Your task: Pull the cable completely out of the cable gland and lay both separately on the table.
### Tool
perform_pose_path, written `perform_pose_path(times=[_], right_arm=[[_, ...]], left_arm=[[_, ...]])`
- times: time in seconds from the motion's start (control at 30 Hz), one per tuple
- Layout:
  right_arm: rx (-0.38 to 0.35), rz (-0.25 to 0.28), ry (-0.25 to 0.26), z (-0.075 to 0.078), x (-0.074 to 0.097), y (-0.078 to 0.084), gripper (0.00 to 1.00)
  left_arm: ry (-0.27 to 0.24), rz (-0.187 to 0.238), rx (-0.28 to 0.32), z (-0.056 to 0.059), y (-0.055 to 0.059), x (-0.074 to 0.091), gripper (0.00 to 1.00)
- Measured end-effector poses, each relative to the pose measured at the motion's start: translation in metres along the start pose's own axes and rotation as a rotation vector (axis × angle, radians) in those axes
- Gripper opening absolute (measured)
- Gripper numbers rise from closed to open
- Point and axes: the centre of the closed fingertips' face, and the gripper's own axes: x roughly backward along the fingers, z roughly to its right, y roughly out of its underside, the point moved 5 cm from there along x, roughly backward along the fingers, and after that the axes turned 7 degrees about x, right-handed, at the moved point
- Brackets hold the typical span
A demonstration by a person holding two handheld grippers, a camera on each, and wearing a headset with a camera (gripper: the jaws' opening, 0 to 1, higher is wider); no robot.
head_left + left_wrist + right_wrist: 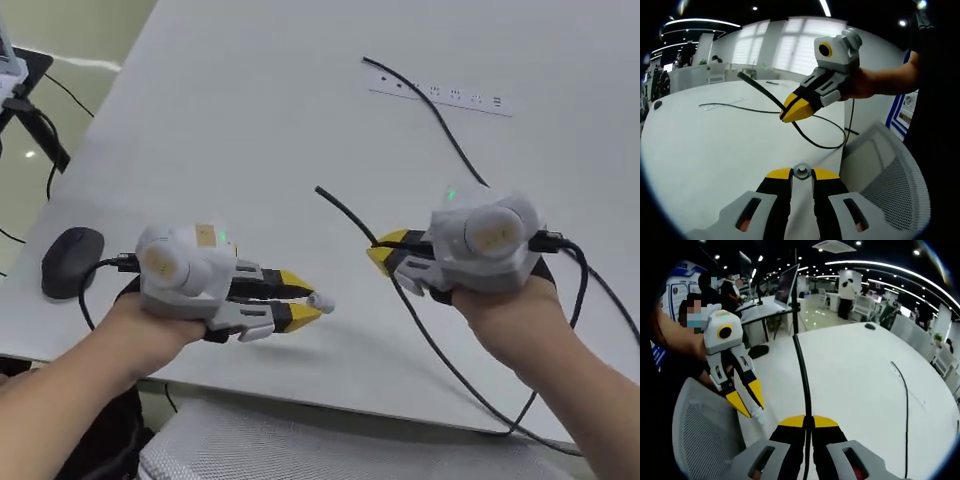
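The left gripper (308, 300) has its two yellow tips pressed on a small grey cable gland (321, 301). The gland sticks out a little past the front of the tips. In the left gripper view the gland (801, 171) sits right between the tips, and its round hole faces the camera.

The right gripper (383, 252) pinches the black cable (345, 212). Its tips are squeezed tight on it. A short bit of the cable pokes out past the tips and points up and away, with its end free in the air. The long part runs the other way, toward the front edge of the white table (250, 120).

The cable is all the way out of the gland. The two do not touch. The gland is to the left of the cable, and there is a gap between the two grippers, whose tips point at each other. In the right gripper view the left gripper (751, 407) comes in from the left, with the gland at its tips, near the cable (802, 375) but apart from it.

Both things are held in the jaws, not lying loose on the table.

A white power strip (445, 95) lies far back on the table. A dark mouse (70, 262) sits near the left edge. A grey mesh chair (890, 185) is by the table.
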Motion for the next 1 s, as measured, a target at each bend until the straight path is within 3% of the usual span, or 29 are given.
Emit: perform_pose_path(times=[0.2, 0.3, 0.47, 0.53, 0.63, 0.83, 1.0], right_arm=[[0.058, -0.018, -0.031, -0.007, -0.038, -0.018, 0.0], [0.057, -0.034, -0.054, -0.011, -0.056, -0.019, 0.0], [0.124, -0.079, -0.085, -0.017, -0.085, -0.013, 0.0], [0.184, -0.12, -0.105, -0.021, -0.1, -0.006, 0.0], [0.218, -0.158, -0.148, -0.03, -0.115, 0.002, 0.0], [0.269, -0.196, -0.18, -0.048, -0.135, 0.012, 0.0], [0.272, -0.214, -0.197, -0.053, -0.14, 0.017, 0.0]], left_arm=[[-0.013, -0.026, 0.021, -0.016, 0.022, 0.008, 0.15], [-0.024, -0.028, 0.043, -0.022, 0.031, 0.011, 0.15], [-0.045, -0.045, 0.07, -0.034, 0.049, 0.016, 0.15], [-0.051, -0.048, 0.079, -0.04, 0.053, 0.018, 0.15], [-0.064, -0.058, 0.082, -0.046, 0.056, 0.02, 0.15], [-0.103, -0.084, 0.081, -0.063, 0.064, 0.022, 0.15], [-0.114, -0.088, 0.104, -0.069, 0.068, 0.021, 0.15]])
